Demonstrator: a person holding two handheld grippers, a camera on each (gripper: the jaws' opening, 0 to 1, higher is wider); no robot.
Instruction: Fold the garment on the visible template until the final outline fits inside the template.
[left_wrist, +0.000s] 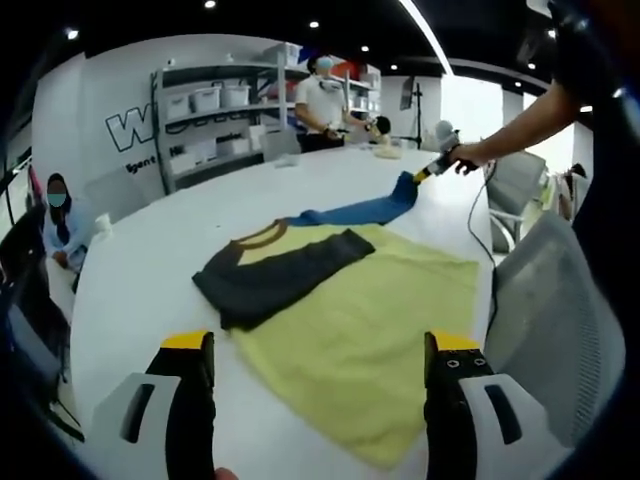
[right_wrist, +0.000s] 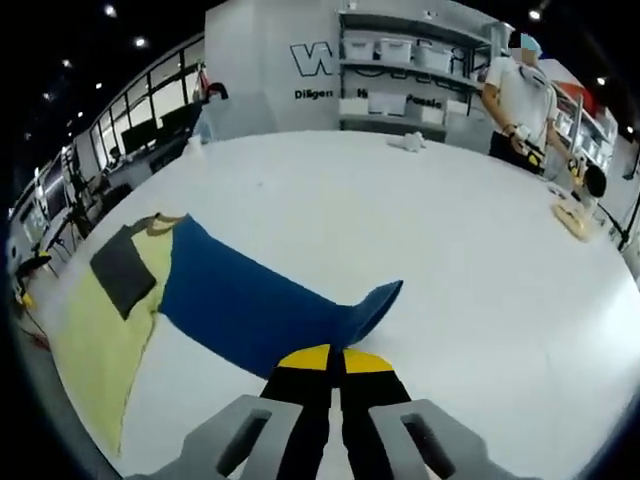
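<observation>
Spread flat on the white table, near its right edge in the left gripper view: a garment with a yellow body, 1 dark grey sleeve already folded across the chest, 1 blue sleeve drawn out straight toward the far side. No template outline discernible under the cloth.

Right gripper closed tight, yellow-tipped jaws meeting on the cuff end of the blue sleeve, lifting it a little off the table. Same gripper seen from the left gripper view at the sleeve's far end, held by a person's outstretched arm.

Left gripper wide open, holding nothing, hovering above the near hem of the yellow body.

Soft, light, limp cloth by the look of it: likely to drape, crease and slide easily on the smooth tabletop, with no stiffness to hold a fold line. Best taken at edges and corners such as cuff, shoulder seam, hem corners, pinching a single layer. Probably next: carrying the blue sleeve over onto the chest, then folding the hem upward.
</observation>
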